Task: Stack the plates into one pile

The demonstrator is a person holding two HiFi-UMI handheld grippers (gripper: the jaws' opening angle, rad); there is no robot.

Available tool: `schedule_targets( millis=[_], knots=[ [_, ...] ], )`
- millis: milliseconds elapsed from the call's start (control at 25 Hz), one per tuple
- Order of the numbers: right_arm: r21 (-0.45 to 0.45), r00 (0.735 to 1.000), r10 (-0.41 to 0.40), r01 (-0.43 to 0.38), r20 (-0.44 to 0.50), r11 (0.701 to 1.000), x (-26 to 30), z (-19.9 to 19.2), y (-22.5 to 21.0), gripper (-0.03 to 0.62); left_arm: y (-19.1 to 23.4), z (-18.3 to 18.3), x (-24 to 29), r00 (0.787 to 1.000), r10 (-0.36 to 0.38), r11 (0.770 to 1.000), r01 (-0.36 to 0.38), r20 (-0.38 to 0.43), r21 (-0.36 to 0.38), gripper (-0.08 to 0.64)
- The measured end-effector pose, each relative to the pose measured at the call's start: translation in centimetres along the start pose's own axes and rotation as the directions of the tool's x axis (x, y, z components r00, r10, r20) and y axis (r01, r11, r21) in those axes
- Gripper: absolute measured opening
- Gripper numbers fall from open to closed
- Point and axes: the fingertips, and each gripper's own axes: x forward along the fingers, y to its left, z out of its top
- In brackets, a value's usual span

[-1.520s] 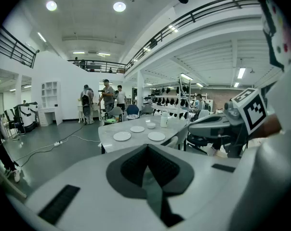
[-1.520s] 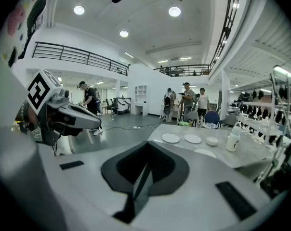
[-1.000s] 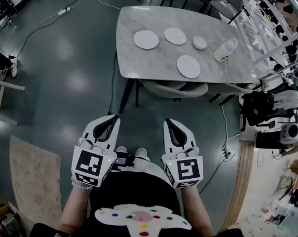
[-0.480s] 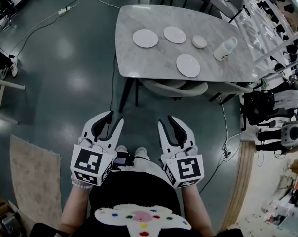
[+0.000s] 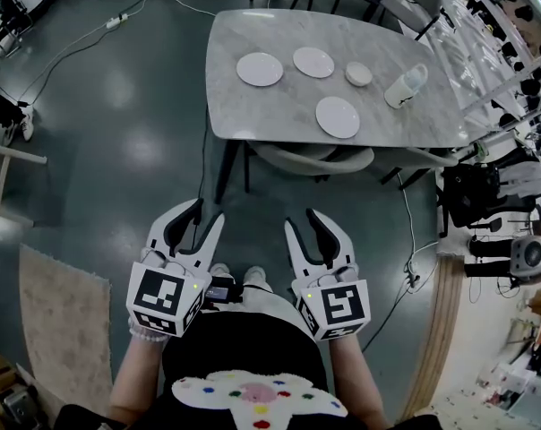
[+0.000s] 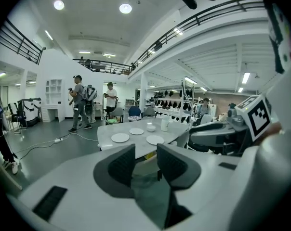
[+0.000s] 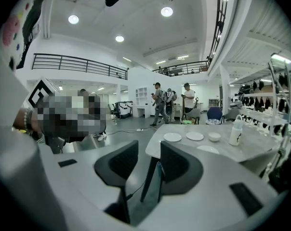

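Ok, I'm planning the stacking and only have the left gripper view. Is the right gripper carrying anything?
Observer: No. The right gripper view shows the right gripper with nothing between its jaws, which are opening.
Operator: Is it over the table yet?
Observer: No. In the head view it is well short of the table, above the floor.
Operator: How do the plates lie from above?
Observer: None are stacked. One plate lies on the far side, a second plate is to its right, and a third plate lies nearer, right of both.
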Motion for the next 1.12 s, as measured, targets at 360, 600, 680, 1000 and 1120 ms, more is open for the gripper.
schedule_targets(
  millis=[360,600,680,1000,1120],
  knots=[
    [-0.006,1.000,0.017,-0.017,0.013,1.000,-1.5,-0.4,-1.9,0.127,-1.9,0.8,0.6,0.999,0.038,0.999,-0.038,0.030,0.002,0.135],
    [-0.022,0.999,0.019,-0.018,0.031,1.000,-2.5,-0.5,-3.4,0.127,-3.0,1.5,1.0,0.996,0.057,0.998,-0.057,0.074,-0.003,0.123],
    [-0.020,0.999,0.015,-0.015,0.035,1.000,-2.9,-0.8,-3.8,0.127,-3.5,1.4,1.1,0.995,0.057,0.998,-0.058,0.077,0.002,0.121],
    [-0.014,0.999,-0.004,0.004,0.045,1.000,-3.3,-0.9,-4.6,0.127,-4.3,1.7,2.0,0.996,0.035,0.999,-0.036,0.080,0.013,0.121],
    [-0.004,0.999,-0.020,0.020,0.046,1.000,-3.1,-0.9,-5.2,0.127,-4.3,1.9,2.8,0.997,0.016,1.000,-0.018,0.080,0.018,0.121]
  ],
)
